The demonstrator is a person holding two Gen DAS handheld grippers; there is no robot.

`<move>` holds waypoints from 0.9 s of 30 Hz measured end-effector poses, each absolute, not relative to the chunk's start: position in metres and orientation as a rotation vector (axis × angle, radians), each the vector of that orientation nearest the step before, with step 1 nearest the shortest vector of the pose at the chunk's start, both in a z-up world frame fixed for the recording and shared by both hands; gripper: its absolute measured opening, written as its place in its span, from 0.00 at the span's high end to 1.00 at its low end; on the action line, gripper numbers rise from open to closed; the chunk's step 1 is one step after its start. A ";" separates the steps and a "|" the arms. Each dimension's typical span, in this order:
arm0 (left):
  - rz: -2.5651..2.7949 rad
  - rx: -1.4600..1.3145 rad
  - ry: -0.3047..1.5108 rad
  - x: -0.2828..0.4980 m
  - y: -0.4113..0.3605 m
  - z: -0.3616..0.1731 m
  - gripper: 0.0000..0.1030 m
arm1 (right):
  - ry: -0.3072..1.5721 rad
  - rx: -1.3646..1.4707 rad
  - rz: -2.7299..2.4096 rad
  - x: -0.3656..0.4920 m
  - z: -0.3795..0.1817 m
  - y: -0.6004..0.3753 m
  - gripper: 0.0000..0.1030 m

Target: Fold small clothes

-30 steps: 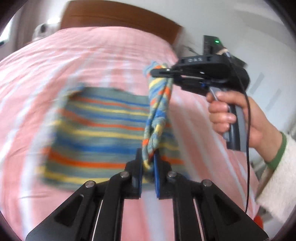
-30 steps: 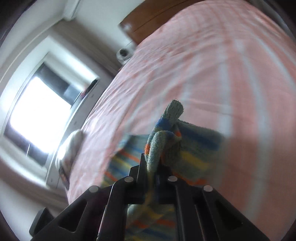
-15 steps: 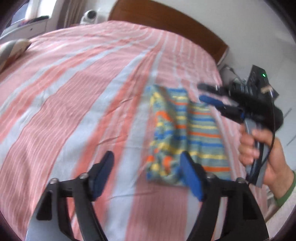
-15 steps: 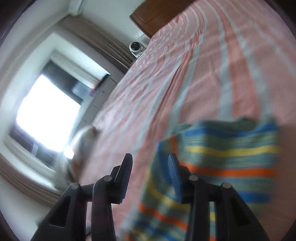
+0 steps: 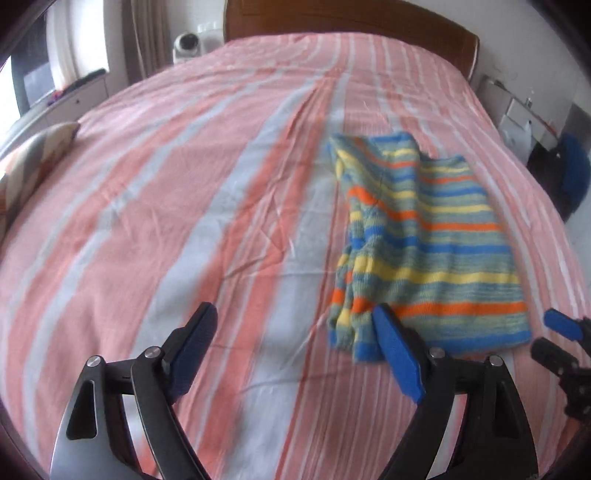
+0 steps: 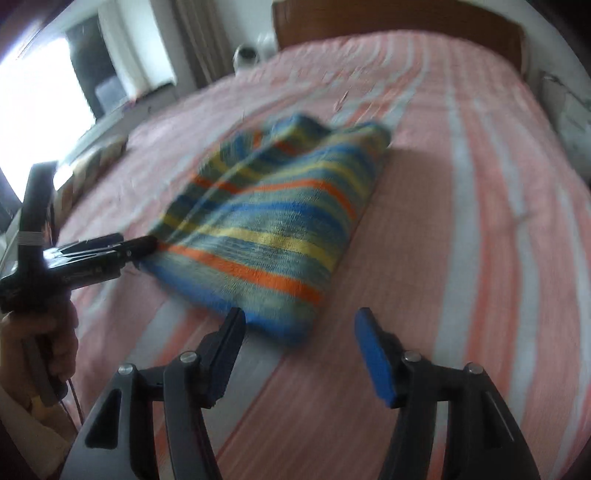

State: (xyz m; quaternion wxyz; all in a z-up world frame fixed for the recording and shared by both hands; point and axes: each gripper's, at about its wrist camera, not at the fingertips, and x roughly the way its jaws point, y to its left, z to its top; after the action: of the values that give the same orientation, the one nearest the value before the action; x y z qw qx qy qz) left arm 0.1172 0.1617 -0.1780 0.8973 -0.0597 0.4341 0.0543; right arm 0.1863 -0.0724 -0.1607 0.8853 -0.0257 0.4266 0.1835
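A small knit garment [image 5: 424, 247] striped in blue, yellow, orange and green lies folded on the pink striped bed [image 5: 184, 184]. It also shows in the right wrist view [image 6: 273, 225]. My left gripper [image 5: 295, 343] is open and empty, just short of the garment's near left corner. My right gripper [image 6: 299, 347] is open and empty, just short of the garment's near right corner. The left gripper's tool shows at the left of the right wrist view [image 6: 92, 258], its tips by the garment's near edge.
A wooden headboard [image 5: 351, 18] closes the far end of the bed. A patterned pillow [image 5: 33, 158] lies at the left edge. A white device [image 5: 186, 46] stands beyond the bed's far left corner. Cabinets and a window are at the left.
Both grippers let go of the garment and opened. The garment dropped flat onto the bed, folded over. Both grippers drew back toward the near edge.
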 end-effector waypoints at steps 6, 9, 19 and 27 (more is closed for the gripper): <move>0.096 -0.110 0.871 0.112 0.153 -0.160 0.16 | 0.860 -0.053 0.350 0.169 -0.146 -0.084 0.34; 0.095 -0.070 0.854 0.112 0.146 -0.154 0.15 | 0.861 -0.045 0.341 0.173 -0.149 -0.081 0.34; -0.163 -0.231 0.896 0.149 0.180 -0.155 0.11 | 0.872 0.029 0.319 0.210 -0.157 -0.102 0.30; -0.247 -0.259 0.968 0.200 0.188 -0.165 0.10 | 0.905 0.230 0.339 0.257 -0.159 -0.137 0.29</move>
State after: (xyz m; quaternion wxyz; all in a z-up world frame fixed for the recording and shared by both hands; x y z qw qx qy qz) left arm 0.2003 0.1880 -0.1650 0.8698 -0.1240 0.4628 -0.1181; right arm 0.2571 -0.1366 -0.1593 0.8792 0.1101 0.4340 0.1628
